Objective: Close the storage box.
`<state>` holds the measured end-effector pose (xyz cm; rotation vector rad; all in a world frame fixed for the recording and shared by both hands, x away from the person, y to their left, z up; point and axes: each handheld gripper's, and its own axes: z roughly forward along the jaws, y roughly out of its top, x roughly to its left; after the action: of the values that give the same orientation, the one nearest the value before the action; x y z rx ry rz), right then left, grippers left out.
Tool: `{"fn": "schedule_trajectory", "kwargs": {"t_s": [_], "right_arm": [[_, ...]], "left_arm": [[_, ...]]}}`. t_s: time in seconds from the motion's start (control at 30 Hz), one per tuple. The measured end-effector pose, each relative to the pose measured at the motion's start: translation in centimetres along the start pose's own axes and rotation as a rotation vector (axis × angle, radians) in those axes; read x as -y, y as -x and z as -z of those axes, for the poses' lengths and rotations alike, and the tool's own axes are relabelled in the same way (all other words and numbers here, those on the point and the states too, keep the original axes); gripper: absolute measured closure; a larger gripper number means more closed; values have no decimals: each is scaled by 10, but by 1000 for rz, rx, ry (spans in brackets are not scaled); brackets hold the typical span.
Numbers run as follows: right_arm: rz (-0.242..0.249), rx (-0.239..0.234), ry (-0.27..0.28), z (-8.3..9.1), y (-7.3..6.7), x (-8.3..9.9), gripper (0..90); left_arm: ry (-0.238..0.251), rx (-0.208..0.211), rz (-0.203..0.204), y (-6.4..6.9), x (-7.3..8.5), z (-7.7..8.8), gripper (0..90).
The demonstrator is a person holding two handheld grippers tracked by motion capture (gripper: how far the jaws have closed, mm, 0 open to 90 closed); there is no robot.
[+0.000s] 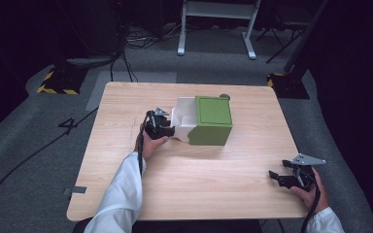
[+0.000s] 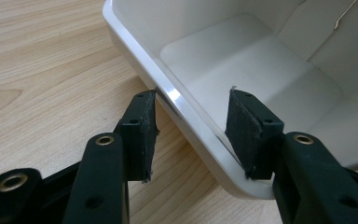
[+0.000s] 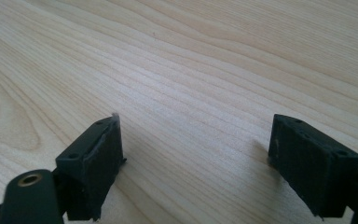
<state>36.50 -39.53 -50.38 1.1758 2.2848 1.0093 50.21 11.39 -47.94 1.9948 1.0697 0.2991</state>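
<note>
A green box [image 1: 213,119] stands at the middle of the wooden table [image 1: 204,179]. A white drawer [image 1: 184,116] sticks out of its left side, and its inside looks bare. My left gripper [image 1: 167,130] is shut on the drawer's front wall. In the left gripper view one pad [image 2: 142,135] sits outside the drawer [image 2: 261,60] rim and the other inside, with my left gripper [image 2: 193,100] astride the rounded corner. My right gripper [image 1: 278,170] rests near the table's front right corner. In the right gripper view, my right gripper [image 3: 193,121] is open over bare wood.
A small dark round object [image 1: 224,96] peeks out behind the green box. The table's right edge runs close to my right hand. Beyond the table lie floor cables [image 1: 121,58] and the legs of a white frame [image 1: 213,29].
</note>
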Motion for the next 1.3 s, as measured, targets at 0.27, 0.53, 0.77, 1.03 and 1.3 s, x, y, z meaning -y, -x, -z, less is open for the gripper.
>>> {"fn": "schedule_trajectory", "kwargs": {"t_s": [0.27, 0.53, 0.77, 1.03, 1.3], "right_arm": [[0, 0, -1, 0, 0, 0, 176], [0, -1, -1, 0, 0, 0, 176], [0, -2, -1, 0, 0, 0, 176], [0, -2, -1, 0, 0, 0, 176], [0, -3, -1, -1, 0, -1, 176]], "left_arm": [[0, 16, -8, 6, -7, -6, 531], [2, 45, -24, 18, -14, -14, 520], [-3, 60, -40, 30, -22, -22, 505], [-10, 72, -52, 37, -25, -26, 488], [-15, 87, -43, 41, -27, -31, 486]]}}
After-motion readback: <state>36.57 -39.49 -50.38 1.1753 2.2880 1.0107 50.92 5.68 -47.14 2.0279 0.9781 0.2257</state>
